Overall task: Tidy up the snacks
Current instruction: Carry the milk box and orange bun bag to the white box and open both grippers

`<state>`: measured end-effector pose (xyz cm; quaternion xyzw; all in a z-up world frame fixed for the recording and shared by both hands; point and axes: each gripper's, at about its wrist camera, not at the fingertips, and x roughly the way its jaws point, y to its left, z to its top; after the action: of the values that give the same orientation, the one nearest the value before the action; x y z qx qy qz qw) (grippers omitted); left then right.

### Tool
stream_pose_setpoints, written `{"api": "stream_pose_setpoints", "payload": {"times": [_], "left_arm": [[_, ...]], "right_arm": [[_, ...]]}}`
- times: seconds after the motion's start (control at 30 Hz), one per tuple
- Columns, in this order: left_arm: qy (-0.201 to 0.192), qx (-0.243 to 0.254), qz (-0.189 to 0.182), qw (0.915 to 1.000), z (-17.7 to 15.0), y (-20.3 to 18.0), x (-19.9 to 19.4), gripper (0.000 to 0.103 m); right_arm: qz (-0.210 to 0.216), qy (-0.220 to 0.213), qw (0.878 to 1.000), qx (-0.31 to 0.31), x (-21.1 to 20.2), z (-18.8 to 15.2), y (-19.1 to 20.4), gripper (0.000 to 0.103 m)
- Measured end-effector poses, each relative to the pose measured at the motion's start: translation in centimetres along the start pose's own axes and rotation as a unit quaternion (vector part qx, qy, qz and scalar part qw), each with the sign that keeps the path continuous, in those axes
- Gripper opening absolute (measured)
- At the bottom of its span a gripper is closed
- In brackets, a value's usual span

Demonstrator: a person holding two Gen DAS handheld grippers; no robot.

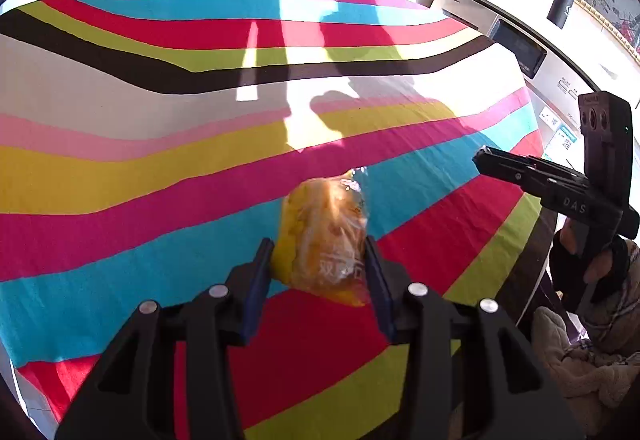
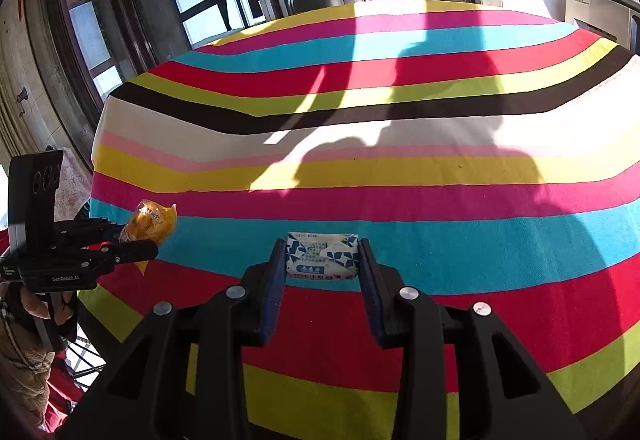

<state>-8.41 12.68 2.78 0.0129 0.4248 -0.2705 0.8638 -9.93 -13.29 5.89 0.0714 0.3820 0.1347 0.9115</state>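
Gripping a yellow pastry pack (image 1: 324, 240) in left gripper (image 1: 320, 260), blue-white snack packet (image 2: 322, 255) clamped in right gripper (image 2: 322, 260), both over striped tablecloth (image 2: 400, 168).

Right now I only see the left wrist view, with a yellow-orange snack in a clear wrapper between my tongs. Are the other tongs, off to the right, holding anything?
Observer: Yes. The right tongs are shut on a small white packet with a blue pattern.
Operator: Where does it sit over the table?
Observer: It shows against a cyan stripe of the striped tablecloth.
Operator: How does my snack look from that side?
Observer: The left tongs grip the yellow-orange snack by the cloth's left edge, and a yellow wrapper corner pokes out below them.
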Motion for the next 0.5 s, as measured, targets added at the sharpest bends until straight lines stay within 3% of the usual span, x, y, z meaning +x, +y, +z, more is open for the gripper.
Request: {"api": "stream_pose_setpoints", "payload": {"times": [0.1, 0.27, 0.5], "left_arm": [[-0.006, -0.005, 0.018, 0.9998, -0.8, -2.1, -0.6, 0.045], [-0.005, 0.032, 0.038, 0.9987, -0.8, -6.6, -0.6, 0.045], [0.005, 0.08, 0.022, 0.9965, -0.5, -12.0, 0.7, 0.045]], "right_arm": [[0.007, 0.011, 0.999, -0.03, -0.4, -1.1, 1.9, 0.036], [0.002, 0.002, 0.999, -0.051, -2.1, -2.1, 3.0, 0.036], [-0.029, -0.021, 0.999, -0.037, -6.7, -4.0, 1.0, 0.036]]}}
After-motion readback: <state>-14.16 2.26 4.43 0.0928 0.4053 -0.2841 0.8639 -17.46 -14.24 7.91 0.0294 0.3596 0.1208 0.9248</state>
